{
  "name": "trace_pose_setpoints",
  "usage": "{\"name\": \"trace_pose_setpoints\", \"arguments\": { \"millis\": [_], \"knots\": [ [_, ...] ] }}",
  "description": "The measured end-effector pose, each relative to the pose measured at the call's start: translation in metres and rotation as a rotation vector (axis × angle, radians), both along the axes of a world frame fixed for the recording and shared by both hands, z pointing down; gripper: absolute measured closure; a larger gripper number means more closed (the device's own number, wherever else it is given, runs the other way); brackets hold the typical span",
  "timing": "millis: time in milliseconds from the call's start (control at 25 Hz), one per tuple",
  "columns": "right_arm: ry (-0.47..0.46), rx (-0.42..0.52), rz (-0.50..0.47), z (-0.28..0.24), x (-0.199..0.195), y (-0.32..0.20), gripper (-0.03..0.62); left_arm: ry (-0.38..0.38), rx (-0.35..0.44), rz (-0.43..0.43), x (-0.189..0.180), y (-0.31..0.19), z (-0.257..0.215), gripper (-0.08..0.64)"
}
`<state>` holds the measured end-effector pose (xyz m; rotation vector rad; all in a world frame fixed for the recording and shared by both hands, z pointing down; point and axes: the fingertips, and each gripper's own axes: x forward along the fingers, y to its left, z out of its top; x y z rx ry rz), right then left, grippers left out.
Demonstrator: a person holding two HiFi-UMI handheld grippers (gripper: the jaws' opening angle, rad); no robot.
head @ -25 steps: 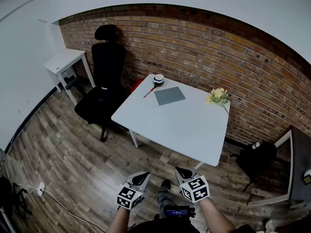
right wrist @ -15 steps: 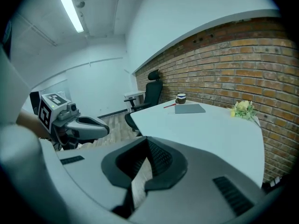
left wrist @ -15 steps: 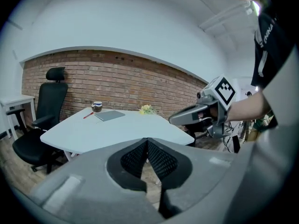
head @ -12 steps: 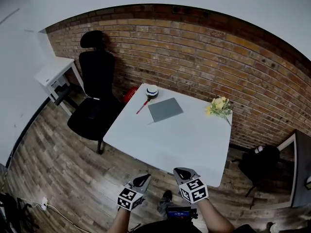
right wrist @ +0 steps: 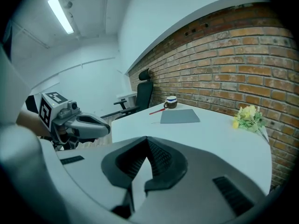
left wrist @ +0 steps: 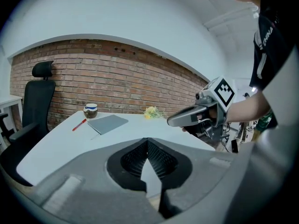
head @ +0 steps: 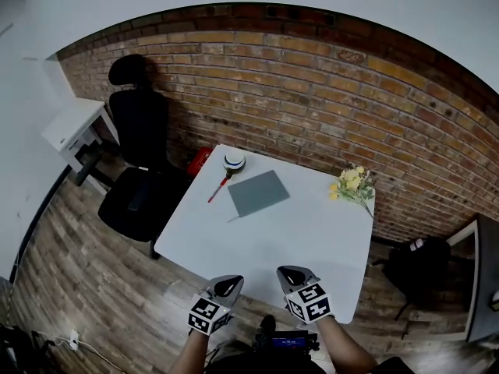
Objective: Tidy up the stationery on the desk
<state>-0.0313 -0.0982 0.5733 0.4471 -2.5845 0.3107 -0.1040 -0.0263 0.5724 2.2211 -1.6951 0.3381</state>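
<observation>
At near edge, left tongs point(head: 226, 285): hanging just short of the worktop point(head: 304, 244), tips pressing together, pinching nothing.
Right tongs point(head: 292, 275): hanging just beside the left, tips also pressing together, empty.
Grey notebook point(head: 258, 192): lying flat at the far side, well apart from both tongs; probably thin and flexing, so a corner edge is looking like the only hold.
Red pen point(head: 217, 188): lying left of the notebook, near the cup point(head: 233, 160); likely light, stiff, prone to rolling; pinching across mid-barrel is looking best.
Flowers point(head: 352, 184): resting at the far right edge.
</observation>
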Motion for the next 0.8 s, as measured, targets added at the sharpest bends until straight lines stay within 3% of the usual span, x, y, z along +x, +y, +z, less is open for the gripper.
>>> {"name": "trace_pose_setpoints", "arguments": {
  "millis": [440, 800],
  "knots": [
    [0.022, -0.016, 0.053, 0.008, -0.01, -0.028, 0.583, 0.027, -0.022, 0.07, -0.012, -0.045, 0.008, 0.554],
    [0.007, -0.021, 0.22, 0.004, -0.027, -0.056, 0.583, 0.019, -0.019, 0.258, -0.028, -0.085, 0.003, 0.554]
  ]
}}
